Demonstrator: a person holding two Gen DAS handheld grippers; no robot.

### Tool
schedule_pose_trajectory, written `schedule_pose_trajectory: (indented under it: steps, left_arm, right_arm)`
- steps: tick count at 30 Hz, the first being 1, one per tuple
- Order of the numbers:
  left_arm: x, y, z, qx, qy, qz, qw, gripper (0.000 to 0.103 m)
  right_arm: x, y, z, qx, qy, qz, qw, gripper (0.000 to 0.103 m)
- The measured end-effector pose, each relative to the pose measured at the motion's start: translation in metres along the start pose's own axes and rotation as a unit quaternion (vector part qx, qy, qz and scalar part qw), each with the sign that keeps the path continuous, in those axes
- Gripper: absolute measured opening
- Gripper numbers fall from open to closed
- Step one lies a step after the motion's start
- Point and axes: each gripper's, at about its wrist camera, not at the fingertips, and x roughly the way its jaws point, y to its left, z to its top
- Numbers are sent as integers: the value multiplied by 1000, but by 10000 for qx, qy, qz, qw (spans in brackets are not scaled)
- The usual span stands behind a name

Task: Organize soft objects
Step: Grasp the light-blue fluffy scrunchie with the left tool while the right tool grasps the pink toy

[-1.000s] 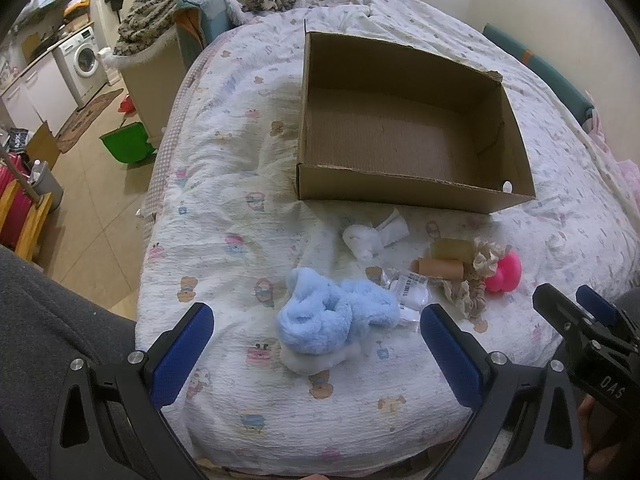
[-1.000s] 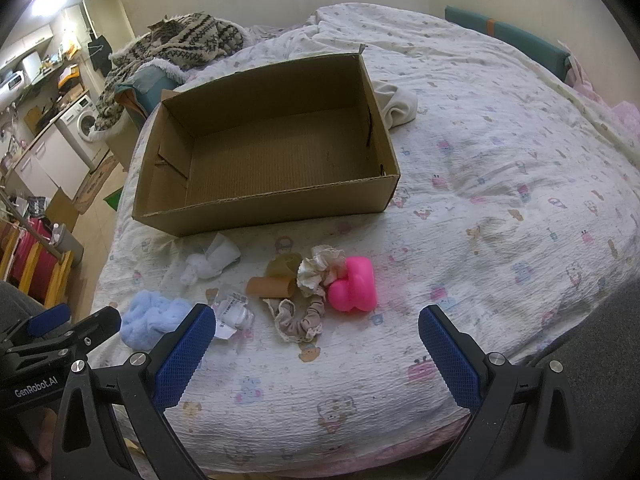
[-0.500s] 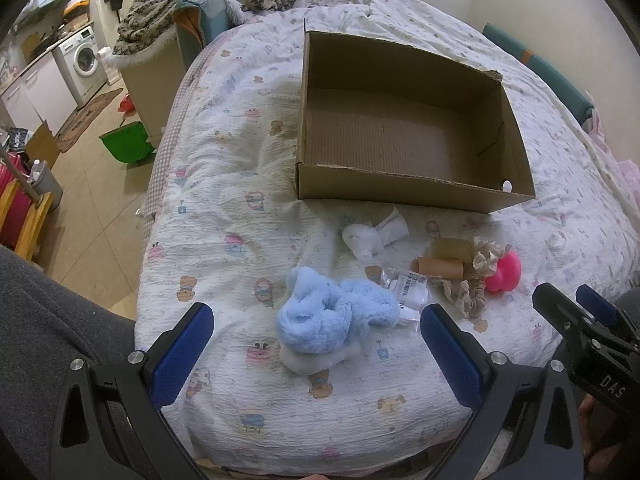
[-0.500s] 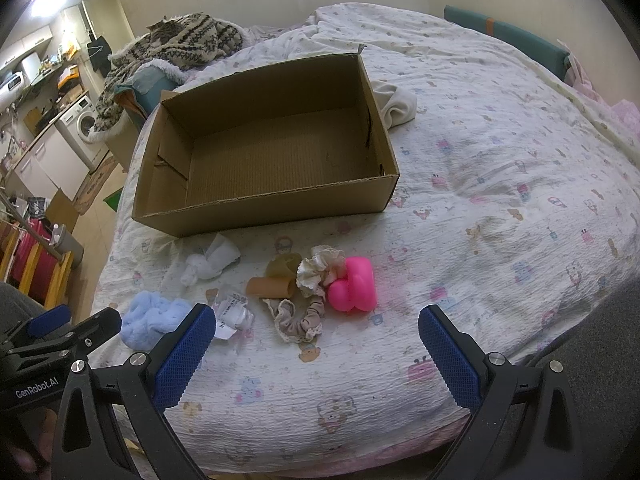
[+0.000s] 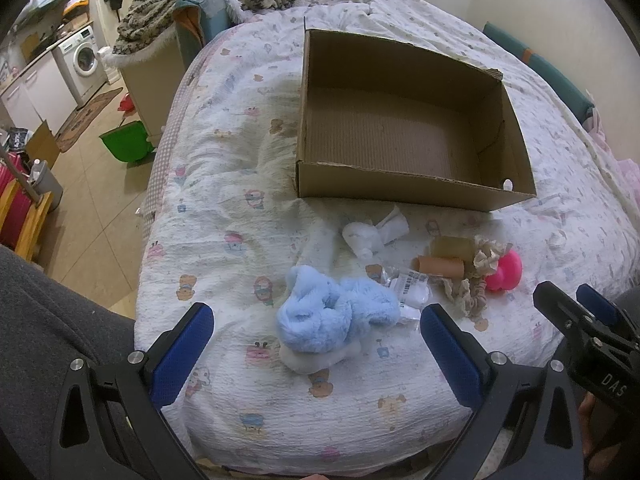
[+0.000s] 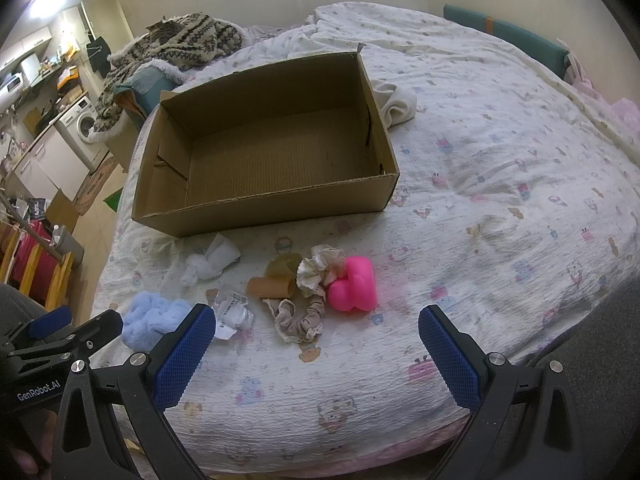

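Hovering over the near edge of the bed (image 6: 500,168), the left gripper (image 5: 316,336) and the right gripper (image 6: 316,340) both have their blue jaws spread wide with nothing between them. The fluffy blue item (image 5: 332,316) lies just beyond the left gripper, and to its right sit a crumpled packet (image 6: 234,314), a beige scrunchie (image 6: 298,318), a cream scrunchie (image 6: 320,270) and a pink toy (image 6: 354,284). Farther off, past a white sock (image 6: 210,262), the cardboard box (image 6: 256,208) stands open, with 0 items inside.
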Motion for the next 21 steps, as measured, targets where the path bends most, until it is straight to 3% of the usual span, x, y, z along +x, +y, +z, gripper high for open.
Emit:
schedule_pose_trajectory:
  steps: [4,8,14,21]
  left_arm:
    - [3,2,2,-21,90,-77,9999,103]
    - [12,14,17,-234,428,-245,9985,103]
    - [42,39,40,-917,1122,-409,9886,103]
    - [78,25,30,-893,1809,-608,9776,102]
  right_arm:
    - [0,0,0,17,0,8,10000,103]
    - [1,-4,1,135,-1,31,9999,103]
    - [1,-11,2,393,35,91,9992,103]
    - [5,-18,3,594,170,159,9980,103]
